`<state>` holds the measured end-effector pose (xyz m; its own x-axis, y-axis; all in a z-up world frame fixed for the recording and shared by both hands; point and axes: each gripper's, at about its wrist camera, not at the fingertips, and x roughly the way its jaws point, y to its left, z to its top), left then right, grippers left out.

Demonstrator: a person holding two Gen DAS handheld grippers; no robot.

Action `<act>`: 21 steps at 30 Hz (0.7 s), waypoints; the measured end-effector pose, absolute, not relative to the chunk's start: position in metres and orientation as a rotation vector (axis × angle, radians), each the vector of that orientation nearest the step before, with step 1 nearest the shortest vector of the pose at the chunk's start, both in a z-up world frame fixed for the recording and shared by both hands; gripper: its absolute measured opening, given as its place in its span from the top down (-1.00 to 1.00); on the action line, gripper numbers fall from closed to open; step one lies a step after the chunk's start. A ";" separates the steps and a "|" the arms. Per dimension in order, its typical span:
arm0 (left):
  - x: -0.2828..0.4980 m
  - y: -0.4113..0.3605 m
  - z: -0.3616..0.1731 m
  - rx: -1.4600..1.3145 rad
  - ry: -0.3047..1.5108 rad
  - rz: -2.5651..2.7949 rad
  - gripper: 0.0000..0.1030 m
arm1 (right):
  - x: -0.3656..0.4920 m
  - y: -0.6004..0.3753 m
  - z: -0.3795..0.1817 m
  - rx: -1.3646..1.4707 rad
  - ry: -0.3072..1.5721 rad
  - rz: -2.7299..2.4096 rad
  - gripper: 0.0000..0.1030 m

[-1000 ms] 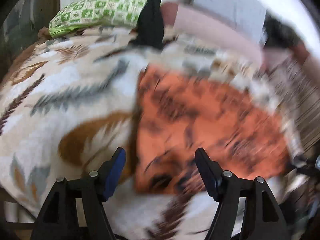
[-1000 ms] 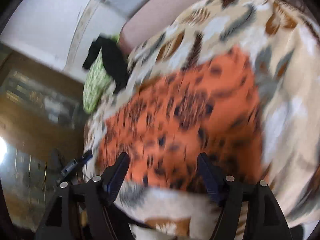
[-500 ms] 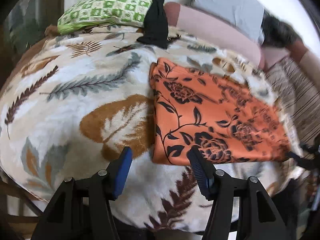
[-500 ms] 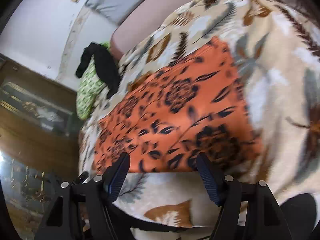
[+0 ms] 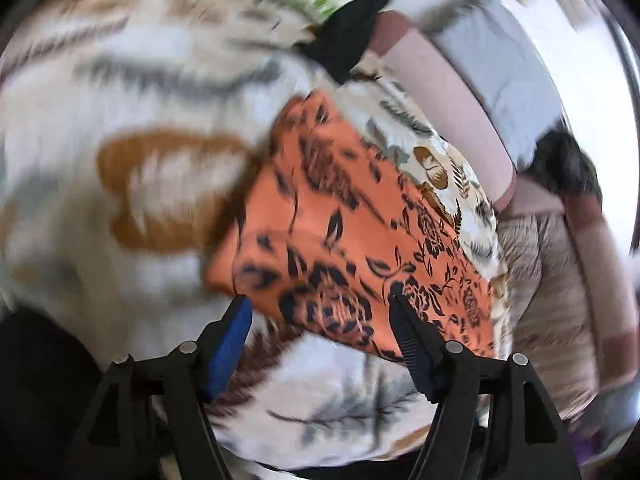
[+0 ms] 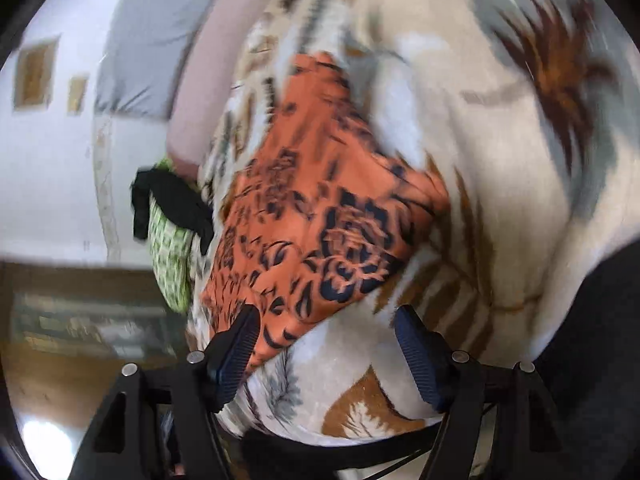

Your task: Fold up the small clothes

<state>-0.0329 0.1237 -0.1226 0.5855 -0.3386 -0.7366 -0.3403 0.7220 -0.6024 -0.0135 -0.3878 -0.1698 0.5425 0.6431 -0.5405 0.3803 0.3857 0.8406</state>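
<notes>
A leaf-print blanket [image 5: 120, 208] covered the bed. On it the orange cloth [image 5: 360, 240], folded and black-flowered, lay flat, though blur hid its edges. A green pillow [image 6: 168, 264] with a black garment [image 6: 172, 200] draped over it sat at the far end. The left gripper [image 5: 320, 312], whose jaws had just been opening, stood spread at the cloth's near edge, apparently gripping nothing. The right gripper [image 6: 326, 328] was spread likewise.

The orange cloth [image 5: 360, 240] with a black flower print [image 6: 320, 216] lies flat on the leaf-patterned blanket [image 5: 120, 260], folded into a rough rectangle, its near edge toward both cameras.
</notes>
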 end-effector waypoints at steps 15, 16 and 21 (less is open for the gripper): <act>-0.016 0.130 -0.133 -0.499 0.953 0.219 0.79 | 0.008 -0.385 -0.122 0.709 0.932 0.014 0.58; -0.011 0.130 -0.143 -0.471 0.980 0.236 0.79 | 0.011 -0.384 -0.126 0.655 0.952 0.000 0.58; -0.022 0.137 -0.133 -0.447 0.951 0.227 0.64 | 0.008 -0.413 -0.152 0.816 0.990 0.031 0.08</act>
<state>-0.0220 0.1366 -0.1325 0.5667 -0.0071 -0.8239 -0.3782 0.8862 -0.2678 0.0075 -0.4125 -0.1522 0.5730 0.3750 -0.7287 0.3284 0.7096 0.6234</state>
